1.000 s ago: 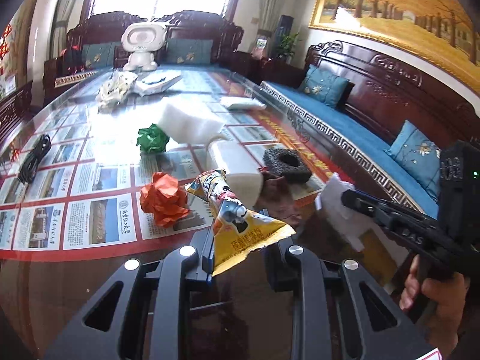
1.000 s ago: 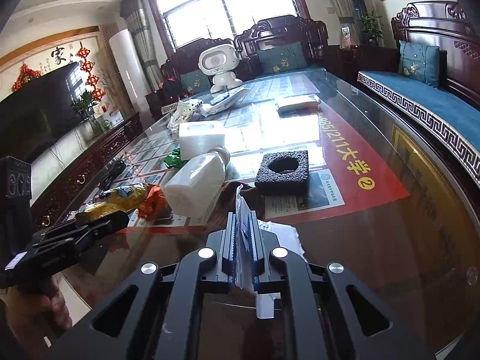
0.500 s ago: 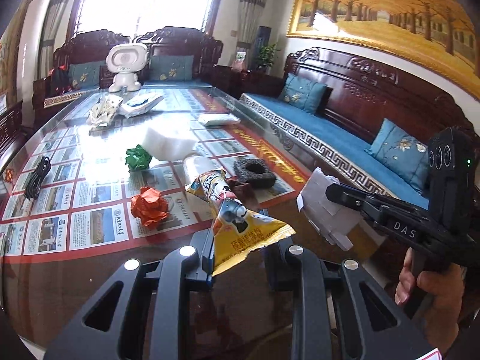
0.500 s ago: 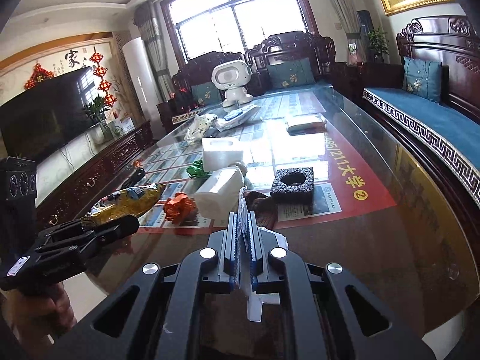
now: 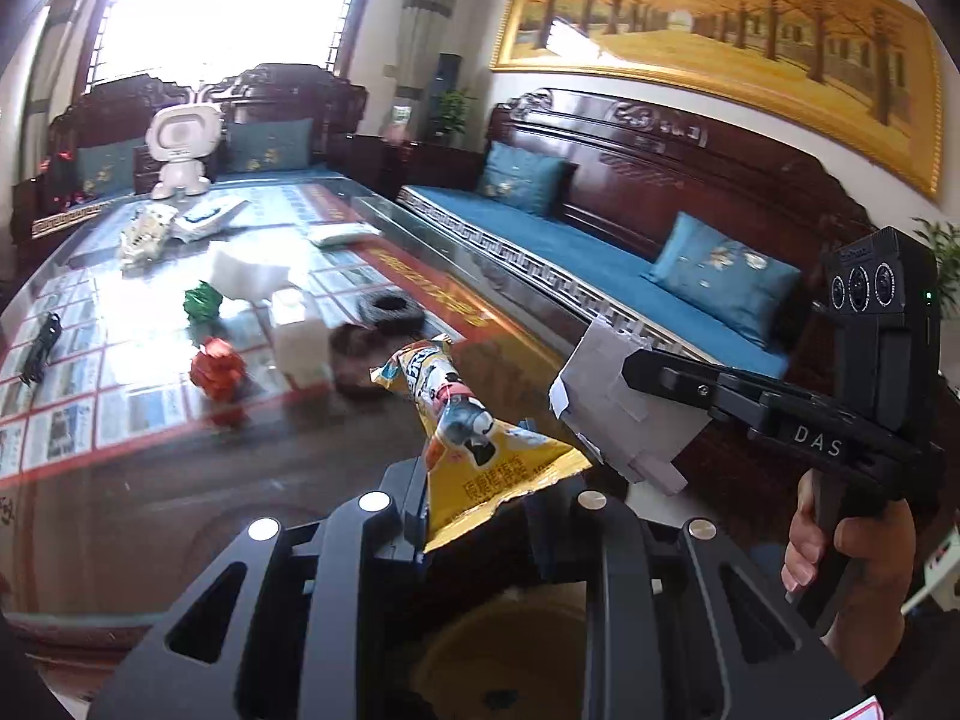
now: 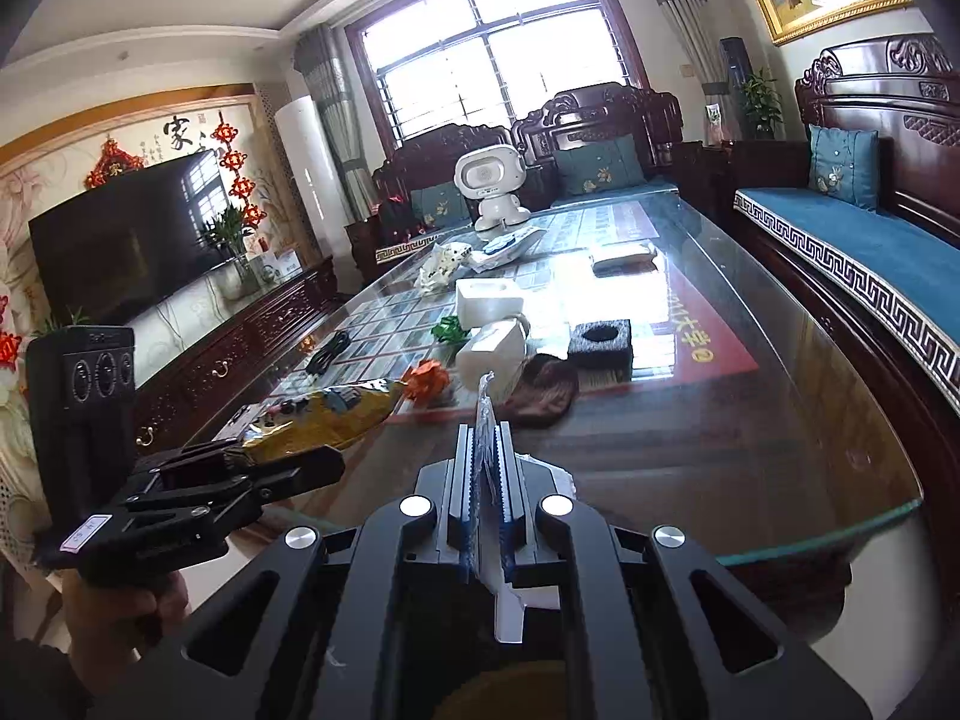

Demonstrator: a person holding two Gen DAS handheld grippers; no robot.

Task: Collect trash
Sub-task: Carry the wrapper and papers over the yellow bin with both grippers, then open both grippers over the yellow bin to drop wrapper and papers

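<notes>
Left claw (image 5: 474,510) grips yellow wrapper (image 5: 480,444); right claw (image 6: 485,474) pinches paper (image 5: 618,414).

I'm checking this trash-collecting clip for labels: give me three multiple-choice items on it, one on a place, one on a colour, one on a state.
1. Where is the black foam block with a round hole?
A. on the glass table
B. on the sofa
C. in a gripper

2. What colour is the snack wrapper?
A. blue
B. yellow
C. white

3. What is the right gripper doing?
A. standing open
B. clamping white paper
C. gripping a bottle

A: the black foam block rests on the glass table.
B: the snack wrapper in the left gripper is yellow.
C is wrong; B: the right gripper pinches the white paper.
</notes>
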